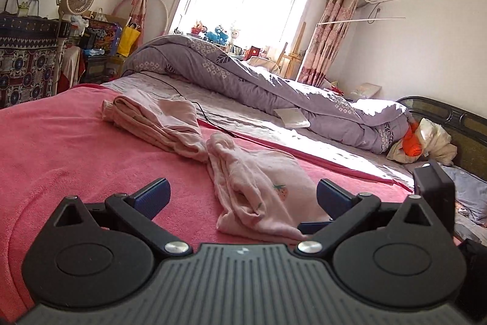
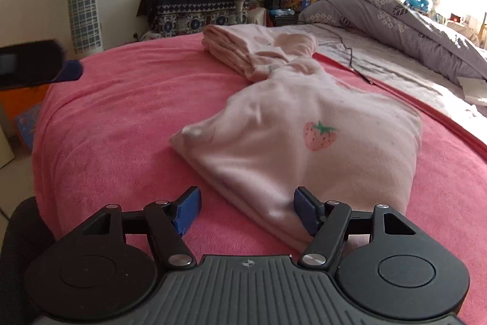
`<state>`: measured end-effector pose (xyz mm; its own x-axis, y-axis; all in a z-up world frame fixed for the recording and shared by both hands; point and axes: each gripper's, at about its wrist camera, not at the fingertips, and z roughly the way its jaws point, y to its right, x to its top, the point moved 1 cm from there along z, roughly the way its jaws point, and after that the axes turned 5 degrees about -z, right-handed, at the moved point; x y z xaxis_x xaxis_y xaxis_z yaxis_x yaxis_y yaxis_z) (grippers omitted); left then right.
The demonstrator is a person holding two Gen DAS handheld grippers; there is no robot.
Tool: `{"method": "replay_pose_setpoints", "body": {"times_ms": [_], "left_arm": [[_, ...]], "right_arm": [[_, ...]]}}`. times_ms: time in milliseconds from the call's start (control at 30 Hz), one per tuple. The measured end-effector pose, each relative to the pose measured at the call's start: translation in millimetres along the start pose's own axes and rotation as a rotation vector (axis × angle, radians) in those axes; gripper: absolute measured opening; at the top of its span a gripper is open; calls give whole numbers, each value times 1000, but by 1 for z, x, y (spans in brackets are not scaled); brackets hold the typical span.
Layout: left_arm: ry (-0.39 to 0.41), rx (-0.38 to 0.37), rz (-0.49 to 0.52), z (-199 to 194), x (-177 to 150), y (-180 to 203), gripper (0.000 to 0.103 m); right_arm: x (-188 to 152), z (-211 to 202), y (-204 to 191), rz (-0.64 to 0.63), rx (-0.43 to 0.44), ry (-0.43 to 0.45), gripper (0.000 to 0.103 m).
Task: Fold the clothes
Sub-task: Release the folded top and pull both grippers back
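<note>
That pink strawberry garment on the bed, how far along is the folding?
Done: the strawberry garment looks roughly doubled over on the pink blanket, still rumpled, with a bunched piece trailing behind it. In hand: nothing; the left tongs and right tongs are both open and empty. Left: smoothing and the final folds.

A pale pink garment (image 2: 292, 136), printed with a strawberry (image 2: 319, 135), is seen lying crumpled and partly folded on a pink blanket (image 2: 127, 111). Its far end is bunched into a thicker roll, and the near part is spread flatter.
</note>
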<state>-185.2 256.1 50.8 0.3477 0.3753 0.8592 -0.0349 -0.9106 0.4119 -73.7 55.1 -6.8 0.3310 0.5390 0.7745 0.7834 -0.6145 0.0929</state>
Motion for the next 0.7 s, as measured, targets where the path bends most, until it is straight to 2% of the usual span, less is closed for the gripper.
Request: {"method": "replay_pose_setpoints", "body": {"times_ms": [67,133,200,300,367,400,500,567,633,700], "left_arm": [[-18,14,-13,16,0,6,103],[-24,62,2,37,-1,14,103],[-31,105,26,58,-3,20,103],[-111,204,79,99,-14,25,103],[-174,267,114,119,-27,24,103],[-206,296,130,127,-36,22,103],[-157,308,201,123,-49,28,103],[-175,326,210,117,-48,33,103],[-180,350,178,106,-41,42,103],[-150,305,162,98,-34,55,103]], "right_arm": [[-14,-21,-1,-15,10,30,69],[-22,-44,5,38,17,58,70],[-28,-67,19,99,-22,127,72],[-31,-78,47,189,-122,179,77],[-35,-69,66,272,-157,179,77],[-39,-58,75,308,-167,152,77],[-53,-37,79,315,-196,92,84],[-55,-33,74,258,-205,53,86],[-58,-43,72,201,-221,59,87],[-64,-51,82,199,-266,63,95]]}}
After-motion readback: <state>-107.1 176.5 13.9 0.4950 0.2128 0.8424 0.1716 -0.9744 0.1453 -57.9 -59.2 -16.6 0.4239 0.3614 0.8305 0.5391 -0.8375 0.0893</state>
